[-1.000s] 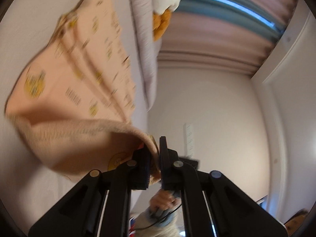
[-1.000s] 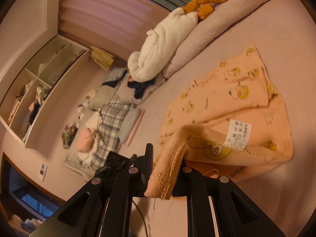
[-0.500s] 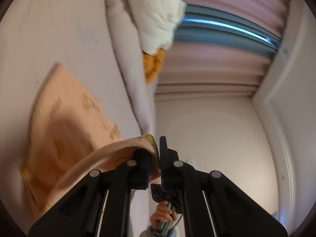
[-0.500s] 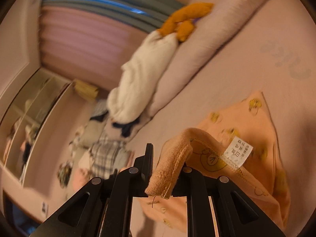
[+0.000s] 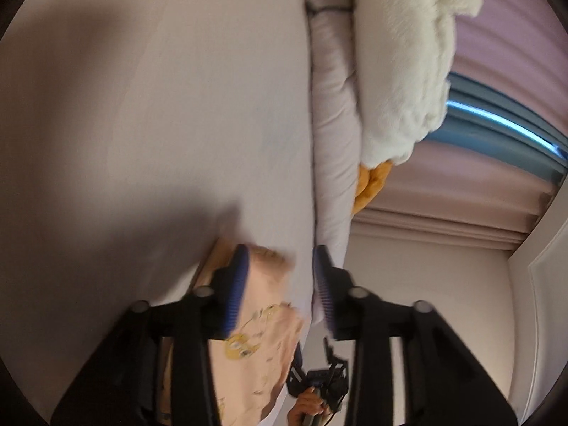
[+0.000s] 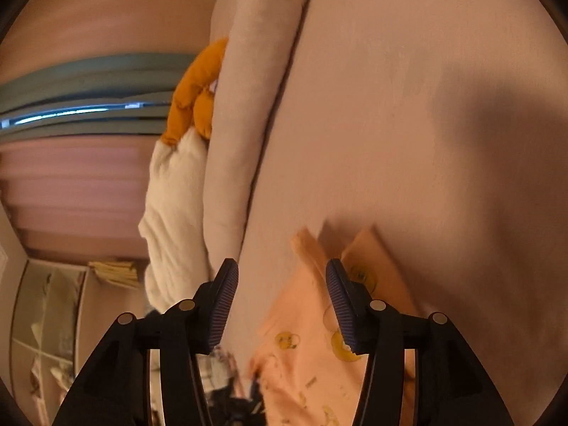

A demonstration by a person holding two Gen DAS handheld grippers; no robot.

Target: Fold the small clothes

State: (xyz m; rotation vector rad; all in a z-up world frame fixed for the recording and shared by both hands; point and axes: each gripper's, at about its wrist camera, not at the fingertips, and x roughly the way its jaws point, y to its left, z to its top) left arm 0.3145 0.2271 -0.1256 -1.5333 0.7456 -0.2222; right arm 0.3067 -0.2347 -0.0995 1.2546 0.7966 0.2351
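A small peach garment with yellow cartoon prints (image 5: 255,355) lies on the pale bed sheet (image 5: 159,124), low in the left wrist view. It also shows in the right wrist view (image 6: 312,348), with one edge turned up. My left gripper (image 5: 280,284) is open and holds nothing; the garment lies below and between its fingers. My right gripper (image 6: 280,301) is open and empty above the garment's upper edge. The garment's lower part is cut off by the frame.
A long pale pillow (image 5: 333,124) runs along the bed's edge, with a white fluffy blanket (image 5: 404,71) and an orange plush toy (image 5: 371,188) beside it. Curtains and a wall lie beyond. Shelves (image 6: 49,337) and a clothes pile show at the right view's lower left.
Both grippers were shut on the garment's edge and carried it over; now both have opened and let it go, and it lies folded on the sheet.
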